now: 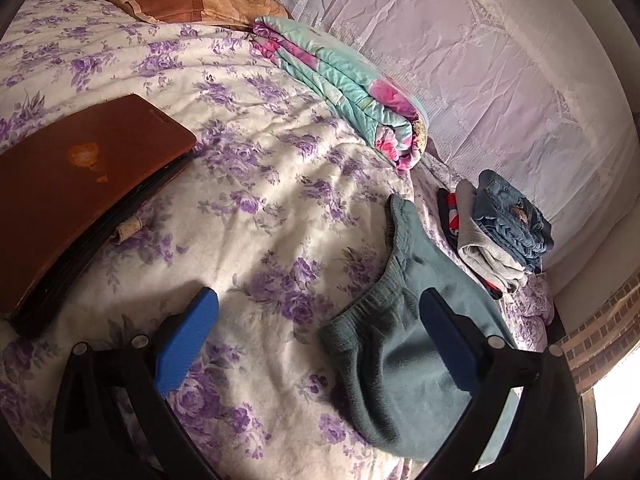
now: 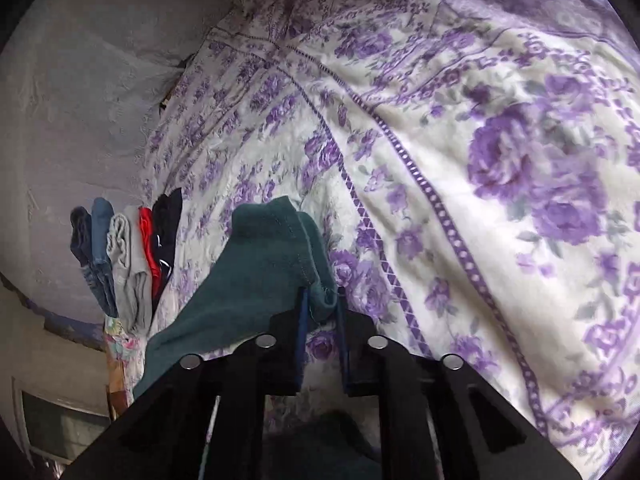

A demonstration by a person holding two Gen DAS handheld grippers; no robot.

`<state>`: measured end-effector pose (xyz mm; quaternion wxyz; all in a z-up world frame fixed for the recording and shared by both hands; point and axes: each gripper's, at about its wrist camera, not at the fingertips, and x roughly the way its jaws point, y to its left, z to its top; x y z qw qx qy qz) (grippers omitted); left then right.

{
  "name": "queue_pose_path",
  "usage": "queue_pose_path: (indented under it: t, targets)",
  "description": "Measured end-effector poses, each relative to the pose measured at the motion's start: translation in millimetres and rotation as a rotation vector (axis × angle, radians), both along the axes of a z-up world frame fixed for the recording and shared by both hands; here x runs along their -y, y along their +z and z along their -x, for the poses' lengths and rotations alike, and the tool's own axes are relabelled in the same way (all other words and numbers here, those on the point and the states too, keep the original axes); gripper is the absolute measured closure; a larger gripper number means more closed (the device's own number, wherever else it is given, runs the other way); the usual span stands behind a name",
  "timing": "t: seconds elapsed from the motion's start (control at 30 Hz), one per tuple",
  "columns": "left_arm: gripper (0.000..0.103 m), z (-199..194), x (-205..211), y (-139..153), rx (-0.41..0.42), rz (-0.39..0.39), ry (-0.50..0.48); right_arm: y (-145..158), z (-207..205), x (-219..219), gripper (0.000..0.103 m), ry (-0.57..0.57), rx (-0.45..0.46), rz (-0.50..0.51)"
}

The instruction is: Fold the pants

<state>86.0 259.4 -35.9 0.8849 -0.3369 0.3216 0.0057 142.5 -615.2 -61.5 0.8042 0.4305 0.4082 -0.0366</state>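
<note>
- Left gripper [image 1: 318, 344]: jaws wide apart, nothing pinched. One blue pad hangs over the bare bedspread [image 1: 280, 200], the other over the teal pants [image 1: 400, 364], waistband end, lower right of left wrist view.
- Right gripper [image 2: 320, 312]: jaws narrow, clamped on a hem corner of the pants [image 2: 260, 280] at lower centre of right wrist view. Fabric bunches between the pads, rest drapes off to lower left.
- Risk 1: grip is only on a thin edge, close to the pad tips, so a quick pull could slip it out and the fold collapses.
- Risk 2: waistband end isn't held, so dragging the hem across prob. skids the whole garment on the bedspread instead of folding it.
- Risk 3: stack of folded clothes [image 1: 500, 232] sits just beside the pants, mid right of left wrist view. A wide sweep could knock it over.
- Risk 4: one-corner lift makes the leg twist, giving a crooked fold.
</note>
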Motion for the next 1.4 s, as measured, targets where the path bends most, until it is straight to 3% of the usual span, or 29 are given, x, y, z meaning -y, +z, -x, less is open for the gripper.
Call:
queue_pose_path:
  t: [0.03, 0.13, 0.27, 0.37, 0.43, 0.47, 0.5, 0.53, 0.57, 0.6, 0.73, 0.87, 0.93, 0.97, 1.0, 1.07, 1.1, 1.27, 1.37, 1.4]
  targets:
    - [0.005, -3, 0, 1, -0.016, -0.006, -0.007, 10, 5, 1, 0.065, -0.019, 0.024, 0.048]
    - [0.005, -17, -1, 7, -0.039, -0.002, -0.046, 36, -3, -4, 0.064, 0.017, 0.065, 0.162]
    - [0.005, -47, -2, 18, -0.026, 0.019, -0.074, 44, -42, -14, 0.064, 0.078, 0.077, 0.174]
    - [0.005, -75, 2, 24, -0.041, 0.007, -0.096, 32, -77, -19, 0.052, 0.113, 0.027, 0.171]
    - [0.005, -96, 5, 25, -0.062, 0.008, -0.115, 20, -88, -20, 0.049, 0.107, 0.007, 0.156]
    - [0.005, -106, 7, 25, -0.073, 0.007, -0.129, 15, -92, -23, 0.053, 0.114, 0.003, 0.157]
    - [0.005, -118, 11, 23, -0.089, 0.001, -0.149, 14, -93, -27, 0.077, 0.120, 0.002, 0.183]
    - [0.005, -126, 14, 22, -0.104, -0.009, -0.160, 15, -93, -32, 0.094, 0.131, 0.005, 0.222]
    - [0.005, -135, 17, 20, -0.118, -0.022, -0.166, 16, -94, -35, 0.098, 0.152, 0.015, 0.220]
    - [0.005, -143, 20, 18, -0.131, -0.032, -0.173, 20, -93, -37, 0.098, 0.153, 0.031, 0.215]
    - [0.005, -166, 34, 14, -0.152, -0.040, -0.212, 50, -100, -39, 0.098, 0.121, 0.077, 0.350]
    - [0.005, -179, 48, 16, -0.150, -0.060, -0.234, 59, -119, -38, 0.098, 0.113, 0.070, 0.386]
    - [0.005, -186, 54, 16, -0.158, -0.062, -0.245, 56, -128, -45, 0.086, 0.135, 0.037, 0.430]
    - [0.005, -190, 57, 15, -0.164, -0.066, -0.248, 53, -132, -47, 0.064, 0.134, 0.016, 0.440]
    - [0.005, -194, 60, 14, -0.170, -0.072, -0.247, 52, -131, -47, 0.058, 0.103, 0.012, 0.456]
    - [0.005, -197, 61, 14, -0.177, -0.077, -0.242, 59, -123, -52, 0.058, 0.044, 0.043, 0.499]
    - [0.005, -198, 61, 15, -0.175, -0.071, -0.243, 62, -122, -58, 0.058, 0.072, 0.075, 0.488]
    - [0.005, -202, 54, 12, -0.184, -0.036, -0.277, 70, -119, -122, 0.058, 0.312, 0.168, 0.417]
    - [0.007, -204, 56, 14, -0.170, -0.039, -0.317, 71, -123, -163, 0.052, 0.440, 0.195, 0.389]
    - [0.016, -204, 58, 16, -0.155, -0.046, -0.334, 70, -126, -176, 0.051, 0.479, 0.199, 0.382]
